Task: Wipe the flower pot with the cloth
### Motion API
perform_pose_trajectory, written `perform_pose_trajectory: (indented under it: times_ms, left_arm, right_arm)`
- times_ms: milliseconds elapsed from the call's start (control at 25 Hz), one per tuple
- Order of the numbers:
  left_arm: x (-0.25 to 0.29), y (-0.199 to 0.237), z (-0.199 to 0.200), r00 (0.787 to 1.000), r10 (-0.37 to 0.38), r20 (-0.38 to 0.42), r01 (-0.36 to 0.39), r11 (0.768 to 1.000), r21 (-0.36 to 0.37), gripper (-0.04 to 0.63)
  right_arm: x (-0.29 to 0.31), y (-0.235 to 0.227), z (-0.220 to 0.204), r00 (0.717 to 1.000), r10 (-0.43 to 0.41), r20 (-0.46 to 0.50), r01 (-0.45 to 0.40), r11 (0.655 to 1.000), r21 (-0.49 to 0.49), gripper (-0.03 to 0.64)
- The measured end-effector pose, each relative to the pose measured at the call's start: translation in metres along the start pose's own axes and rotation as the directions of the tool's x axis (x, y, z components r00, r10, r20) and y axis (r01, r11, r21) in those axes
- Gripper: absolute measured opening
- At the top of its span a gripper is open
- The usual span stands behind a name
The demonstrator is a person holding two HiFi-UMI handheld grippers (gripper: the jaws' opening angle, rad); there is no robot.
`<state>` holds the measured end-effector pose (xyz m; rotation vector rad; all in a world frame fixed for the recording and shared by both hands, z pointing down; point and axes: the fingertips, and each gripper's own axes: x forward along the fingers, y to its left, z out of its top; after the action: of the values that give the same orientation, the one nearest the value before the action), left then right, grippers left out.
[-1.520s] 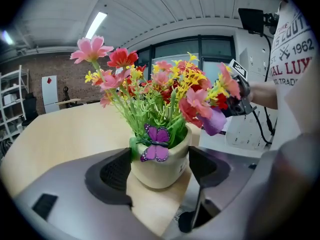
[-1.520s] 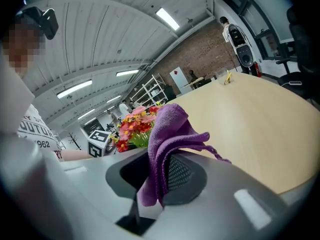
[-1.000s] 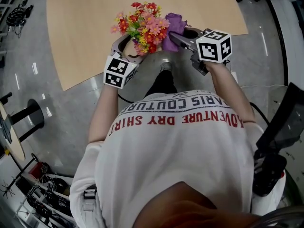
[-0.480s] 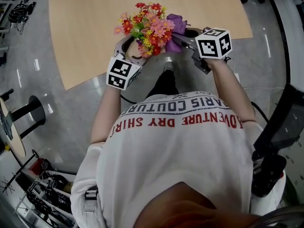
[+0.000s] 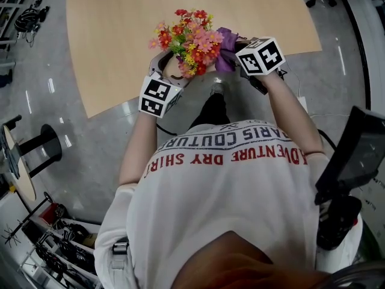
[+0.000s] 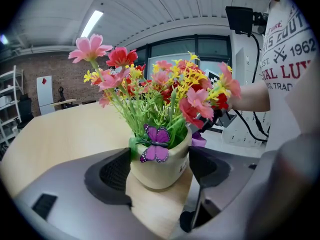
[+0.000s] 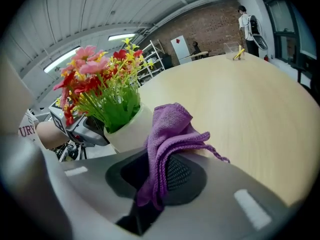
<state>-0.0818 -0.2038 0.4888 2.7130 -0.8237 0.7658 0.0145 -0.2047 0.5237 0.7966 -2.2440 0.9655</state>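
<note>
- Beneath and beyond both sets of fingers, the pale wooden table spreads away from the person, and its curved near edge passes just under the fingertips.
- Behind the fingers, the person in a white printed shirt leans over that edge with a gripper in each hand.
- The left gripper reaches in from the person's left. Its two dark pads stand fairly wide and press on opposite sides of the flower pot, which fills the space between them.
- The right gripper comes in from the other side, and its fingers are drawn close together and pinch a fold of the cloth.
- The flower pot is a cream tub that stands upright on the table's edge, right between the left fingers and just ahead and to the left of the right fingertips.
- Pink, red and yellow flowers on green stems rise out of it, well above both pairs of fingers.
- The purple cloth bunches up out of the right fingers, and a loose corner trails onto the wood to their right. Its leading fold seems to touch the pot's wall, though the gripper view does not make this sure.
- A purple butterfly sits on the pot's rim, above and between the left pads.
</note>
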Motion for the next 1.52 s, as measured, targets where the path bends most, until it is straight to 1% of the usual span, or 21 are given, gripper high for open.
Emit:
perform_pose_trajectory:
  times_ms: [120,200,280,360,440,520,600,640,720,840,880,960,1040,1080,1120,1240,1320,1400,1520]
  left_arm:
    - [0.0,-0.001,0.001,1.0,0.001,-0.005,-0.001,1.0,0.009,0.368]
    - [-0.001,-0.001,0.001,1.0,0.013,-0.011,-0.013,1.0,0.006,0.369]
    - [-0.001,0.001,-0.002,0.999,0.046,-0.017,-0.046,0.999,-0.008,0.37]
    - [-0.002,0.002,-0.006,0.995,0.099,-0.017,-0.099,0.995,-0.029,0.371]
    - [-0.002,0.0,-0.005,0.99,0.143,-0.005,-0.143,0.987,-0.075,0.417]
    - [-0.002,-0.007,-0.004,0.986,0.164,0.009,-0.161,0.975,-0.152,0.474]
    - [-0.002,-0.014,-0.005,0.979,0.204,0.011,-0.197,0.957,-0.214,0.497]
    - [-0.001,-0.016,-0.004,0.972,0.237,0.009,-0.228,0.945,-0.234,0.504]
    - [0.005,-0.016,-0.002,0.949,0.315,0.013,-0.3,0.914,-0.274,0.509]
    - [0.01,-0.014,0.003,0.906,0.422,0.037,-0.384,0.855,-0.348,0.509]
    - [0.008,-0.015,0.006,0.891,0.451,0.045,-0.406,0.839,-0.362,0.509]
    - [0.003,-0.015,0.014,0.858,0.51,0.063,-0.455,0.811,-0.367,0.509]
    - [0.006,-0.013,0.016,0.826,0.561,0.064,-0.504,0.783,-0.365,0.509]
    - [0.011,-0.012,0.015,0.814,0.578,0.058,-0.52,0.77,-0.371,0.509]
    - [0.017,-0.012,0.013,0.807,0.588,0.052,-0.528,0.759,-0.38,0.509]
    - [0.029,-0.01,0.01,0.804,0.593,0.042,-0.531,0.749,-0.397,0.508]
    - [0.033,-0.006,0.01,0.799,0.6,0.044,-0.541,0.748,-0.384,0.508]
    - [0.039,-0.001,0.011,0.799,0.6,0.041,-0.546,0.752,-0.369,0.508]
    - [0.04,0.002,0.012,0.812,0.583,0.039,-0.534,0.767,-0.356,0.508]
  right_arm:
    - [-0.002,0.0,0.0,1.0,0.011,0.018,-0.011,0.999,0.033,0.051]
    - [-0.007,-0.001,0.001,0.998,0.009,0.057,-0.013,0.998,0.068,0.051]
    - [-0.013,-0.002,0.001,0.994,-0.003,0.108,-0.007,0.995,0.099,0.051]
    - [-0.021,-0.002,-0.002,0.989,-0.017,0.147,0.0,0.994,0.113,0.051]
    - [-0.032,-0.002,-0.005,0.984,-0.03,0.173,0.01,0.993,0.117,0.051]
    - [-0.043,-0.001,-0.009,0.979,-0.046,0.197,0.022,0.992,0.125,0.051]
    - [-0.056,0.003,-0.016,0.974,-0.061,0.22,0.032,0.99,0.134,0.051]
    - [-0.062,0.003,-0.02,0.971,-0.067,0.231,0.036,0.99,0.139,0.051]
    - [-0.071,0.001,-0.028,0.964,-0.076,0.254,0.039,0.989,0.146,0.051]
    - [-0.081,0.005,-0.034,0.954,-0.07,0.293,0.028,0.989,0.145,0.051]
    - [-0.085,0.01,-0.034,0.95,-0.067,0.305,0.025,0.99,0.141,0.051]
    - [-0.091,0.018,-0.035,0.946,-0.069,0.316,0.028,0.991,0.133,0.051]
    - [-0.094,0.018,-0.037,0.944,-0.073,0.32,0.033,0.991,0.13,0.051]
    - [-0.095,0.015,-0.039,0.944,-0.075,0.322,0.034,0.991,0.131,0.051]
    - [-0.096,0.011,-0.041,0.943,-0.076,0.323,0.034,0.991,0.132,0.051]
    - [-0.097,0.006,-0.043,0.941,-0.076,0.33,0.034,0.991,0.133,0.051]
    - [-0.095,0.004,-0.039,0.939,-0.075,0.334,0.031,0.991,0.133,0.051]
    - [-0.092,-0.001,-0.034,0.938,-0.071,0.339,0.027,0.991,0.133,0.051]
    - [-0.091,-0.001,-0.028,0.936,-0.062,0.347,0.016,0.991,0.133,0.051]
